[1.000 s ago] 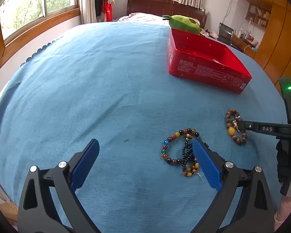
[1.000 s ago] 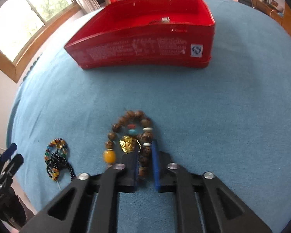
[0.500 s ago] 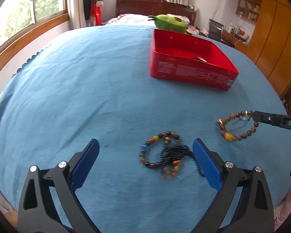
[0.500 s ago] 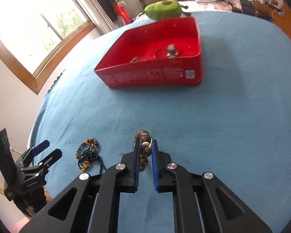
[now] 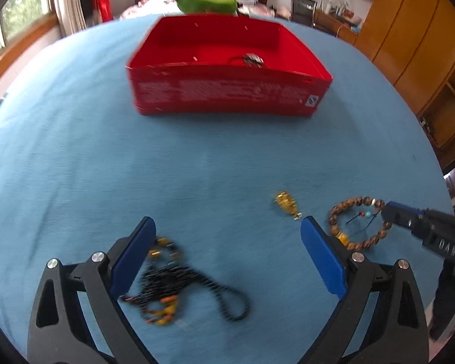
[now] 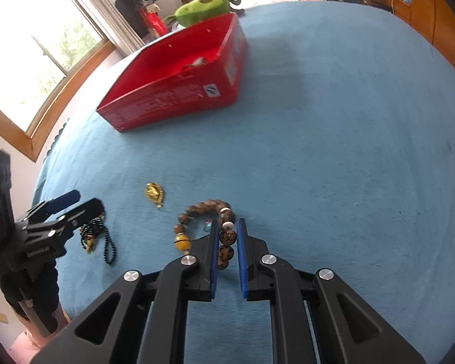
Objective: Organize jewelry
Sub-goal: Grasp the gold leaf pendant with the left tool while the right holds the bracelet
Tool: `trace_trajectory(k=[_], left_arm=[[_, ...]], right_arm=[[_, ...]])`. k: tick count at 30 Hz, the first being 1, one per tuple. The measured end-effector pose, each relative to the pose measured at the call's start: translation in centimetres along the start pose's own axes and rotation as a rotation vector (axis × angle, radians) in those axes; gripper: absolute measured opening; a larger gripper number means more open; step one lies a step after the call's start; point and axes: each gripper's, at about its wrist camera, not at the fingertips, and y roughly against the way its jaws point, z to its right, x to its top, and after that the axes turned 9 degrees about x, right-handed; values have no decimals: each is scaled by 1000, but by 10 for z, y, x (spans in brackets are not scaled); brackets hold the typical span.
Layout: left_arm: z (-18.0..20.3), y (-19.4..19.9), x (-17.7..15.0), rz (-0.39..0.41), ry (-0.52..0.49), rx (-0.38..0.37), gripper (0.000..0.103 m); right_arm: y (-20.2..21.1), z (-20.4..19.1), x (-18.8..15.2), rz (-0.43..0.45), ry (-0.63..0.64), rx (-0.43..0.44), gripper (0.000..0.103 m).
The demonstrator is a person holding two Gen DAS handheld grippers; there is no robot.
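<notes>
My right gripper point(image 6: 229, 223) is shut on a brown wooden bead bracelet point(image 6: 197, 209), which hangs off the blue cloth; the same bracelet point(image 5: 361, 221) and gripper point(image 5: 392, 212) show at the right of the left wrist view. A small gold pendant point(image 5: 286, 203) lies loose on the cloth, also seen as the pendant point(image 6: 154, 194) left of the bracelet. My left gripper point(image 5: 227, 242) is open above a blurred tangle of black and coloured bead strands point(image 5: 179, 285), which lie near its left finger. A red box point(image 5: 227, 69) with a small metal piece inside stands at the back.
The blue cloth point(image 6: 348, 151) covers the whole table. A green plush toy point(image 5: 207, 0) lies behind the red box point(image 6: 179, 82). A window is at the left, wooden cabinets at the right, and a bed headboard lies beyond the table.
The right gripper lifted the brown bracelet off the cloth and the gold pendant stayed behind. The left gripper moved right and forward, so the bead tangle now lies by its left finger.
</notes>
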Motion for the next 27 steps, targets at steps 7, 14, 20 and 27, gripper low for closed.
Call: trace_trajectory(k=[7,14,20,27], left_arm=[[22,-26,16,-89,34,-27,70],[45,-38,24,-121,38,-47,61],[63,-58,33,-175,49,-72,42],[71,-67,39,-164,49,-99,11]], right_arm=[[1,16,1,-3,-12,7,11],[-6,25,4,-6,-15,40,11],[-10,33,5,-10,-16,68,11],[-12,42,5,-15,-21,98,11]])
